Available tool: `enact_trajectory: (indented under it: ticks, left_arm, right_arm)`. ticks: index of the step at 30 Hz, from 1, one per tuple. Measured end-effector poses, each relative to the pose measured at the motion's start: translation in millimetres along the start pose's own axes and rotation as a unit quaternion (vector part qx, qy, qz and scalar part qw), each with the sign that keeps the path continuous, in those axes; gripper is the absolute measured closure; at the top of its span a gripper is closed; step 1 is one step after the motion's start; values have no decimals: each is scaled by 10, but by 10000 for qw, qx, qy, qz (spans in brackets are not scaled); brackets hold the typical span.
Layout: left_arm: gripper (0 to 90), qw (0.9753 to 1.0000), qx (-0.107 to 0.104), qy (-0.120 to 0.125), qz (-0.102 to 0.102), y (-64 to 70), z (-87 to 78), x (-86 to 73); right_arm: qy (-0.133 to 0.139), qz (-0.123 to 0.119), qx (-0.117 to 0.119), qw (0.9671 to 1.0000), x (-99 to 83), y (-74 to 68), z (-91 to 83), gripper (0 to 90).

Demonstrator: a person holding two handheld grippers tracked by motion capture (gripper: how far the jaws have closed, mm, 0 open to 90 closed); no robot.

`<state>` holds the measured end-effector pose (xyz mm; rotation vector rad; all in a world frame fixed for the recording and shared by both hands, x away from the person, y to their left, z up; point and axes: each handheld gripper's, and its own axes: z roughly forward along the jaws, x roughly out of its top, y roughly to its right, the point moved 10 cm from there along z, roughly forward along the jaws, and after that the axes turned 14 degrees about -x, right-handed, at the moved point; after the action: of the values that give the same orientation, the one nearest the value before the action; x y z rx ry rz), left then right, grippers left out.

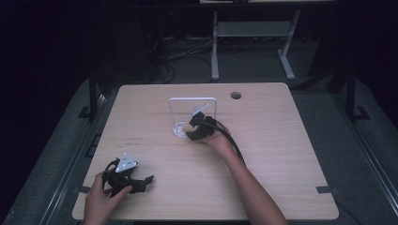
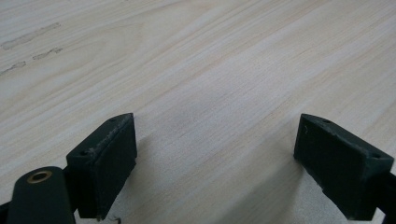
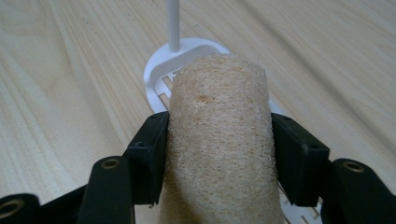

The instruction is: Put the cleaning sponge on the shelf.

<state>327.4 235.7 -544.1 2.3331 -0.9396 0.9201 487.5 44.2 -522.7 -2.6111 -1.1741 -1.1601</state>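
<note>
The right gripper [image 3: 219,154] has its two jaws closed against opposite sides of one tan loofah sponge [image 3: 219,140], a side-on hold that leaves the sponge's far end free above the slotted base of one white rack [image 3: 161,70], whose tall hoop frame [image 1: 193,100] stands near the middle of the wooden table [image 1: 281,154], so the sponge is judged ready to be set on that base. The left gripper [image 2: 215,163] rests low over the near left part of the table, jaws spread wide and holding nothing, parked well apart from the rack so as not to obstruct the working hand.
</note>
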Motion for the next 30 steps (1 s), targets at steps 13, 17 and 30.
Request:
enact_trajectory:
  ticks: [13,17,30]
  left_arm:
    - [127,10000,-3,-7,-2,1,-1,-1]
    - [127,10000,0,0,-1,0,0,0]
    - [127,10000,1,-16,4,-1,-2,-2]
  right_arm:
    - [-48,-26,-28,10000,-24,1,45,345]
    - [2,32,-23,10000,-4,4,-9,339]
    - [457,16,5,9990,51,25,-492,463]
